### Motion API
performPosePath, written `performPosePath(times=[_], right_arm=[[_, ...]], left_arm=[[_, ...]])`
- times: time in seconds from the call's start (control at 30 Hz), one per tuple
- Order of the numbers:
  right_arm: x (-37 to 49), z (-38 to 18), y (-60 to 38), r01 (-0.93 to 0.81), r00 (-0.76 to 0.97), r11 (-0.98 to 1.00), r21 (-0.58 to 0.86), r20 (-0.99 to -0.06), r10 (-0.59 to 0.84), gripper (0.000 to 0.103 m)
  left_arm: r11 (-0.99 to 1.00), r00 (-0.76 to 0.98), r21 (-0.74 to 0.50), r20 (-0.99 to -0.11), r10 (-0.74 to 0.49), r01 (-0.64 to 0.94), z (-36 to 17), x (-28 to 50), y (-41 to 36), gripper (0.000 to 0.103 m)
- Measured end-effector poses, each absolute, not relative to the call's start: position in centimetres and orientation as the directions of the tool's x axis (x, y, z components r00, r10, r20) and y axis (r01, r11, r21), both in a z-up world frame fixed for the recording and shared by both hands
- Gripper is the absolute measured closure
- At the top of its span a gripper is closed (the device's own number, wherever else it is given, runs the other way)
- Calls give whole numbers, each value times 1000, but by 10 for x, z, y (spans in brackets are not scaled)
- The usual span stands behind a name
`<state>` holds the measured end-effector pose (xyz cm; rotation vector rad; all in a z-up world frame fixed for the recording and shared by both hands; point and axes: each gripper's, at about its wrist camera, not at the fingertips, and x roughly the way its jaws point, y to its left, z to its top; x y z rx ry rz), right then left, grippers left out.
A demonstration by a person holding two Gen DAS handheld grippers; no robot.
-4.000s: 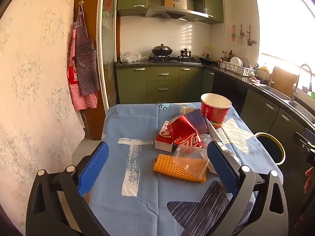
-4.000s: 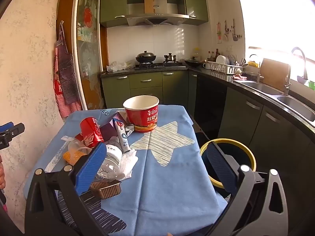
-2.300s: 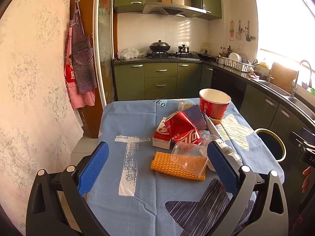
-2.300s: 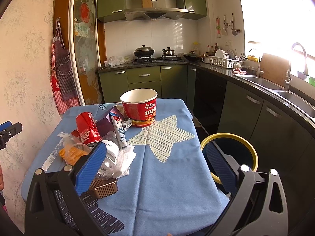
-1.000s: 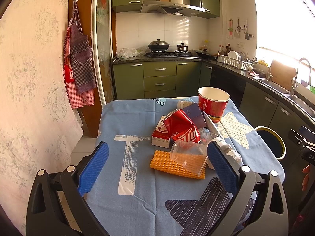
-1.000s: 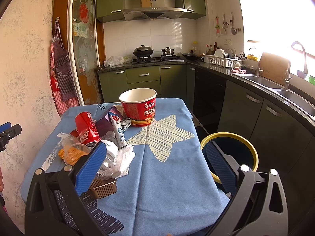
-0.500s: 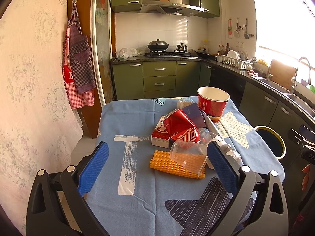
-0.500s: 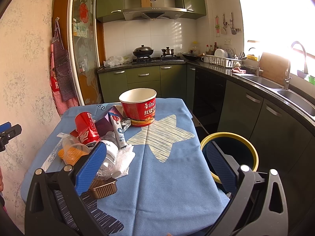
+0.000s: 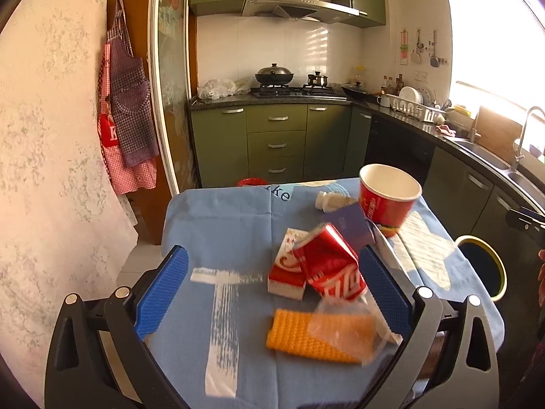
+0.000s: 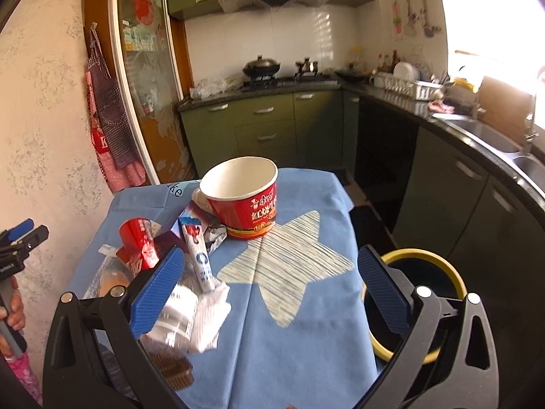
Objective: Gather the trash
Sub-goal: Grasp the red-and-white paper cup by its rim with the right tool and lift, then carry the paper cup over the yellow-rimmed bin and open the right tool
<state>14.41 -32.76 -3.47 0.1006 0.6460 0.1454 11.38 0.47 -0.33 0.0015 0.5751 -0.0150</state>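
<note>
Item: crushed red cola can (image 9: pixel 328 264) on the bench (image 9: pixel 218 225), dead ahead of my left gripper (image 9: pixel 272 293), apparently lying roughly crosswise. Left nearer. Both jaws wide, empty. Right gripper (image 10: pixel 269 293) faces noodle cup (image 10: pixel 243 196); bin (image 10: pixel 425 301) right.

Strong daylight poured in from a window (image 9: pixel 494 34) on the right side of the kitchen, overexposed to near white in both views and washing out the wall and counter beside it. Warm sunlight fell across the blue-clothed table (image 10: pixel 299 306), leaving bright patches and soft shadows beside the clutter. The dark cabinets under the sink (image 10: pixel 477 143) stayed dim. Both pictures were slightly soft with motion blur, most visibly on the red can (image 9: pixel 327 266) and the clear plastic cup (image 9: pixel 344 327). Fisheye distortion bent the walls and door frame, and black vignetting filled the corners.
</note>
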Motion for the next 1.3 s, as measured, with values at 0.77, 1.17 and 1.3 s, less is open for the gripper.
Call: performPosePath(times=[0.77,1.17,1.3], right_arm=[[427,-119,-285,-94,239,992,81,-966,101,64],[424,-114,-300,-64,226,991,117,-966,129,100],[388,-78,-348,-12,298,986,167,-941,163,100]], left_arm=[[998,748,-62,-663,-27,-20,-83,260,25,5],[998,741,-66,-670,-43,-2,-86,252,23,5],[998,745,-68,-665,-56,14,-84,249,20,4]])
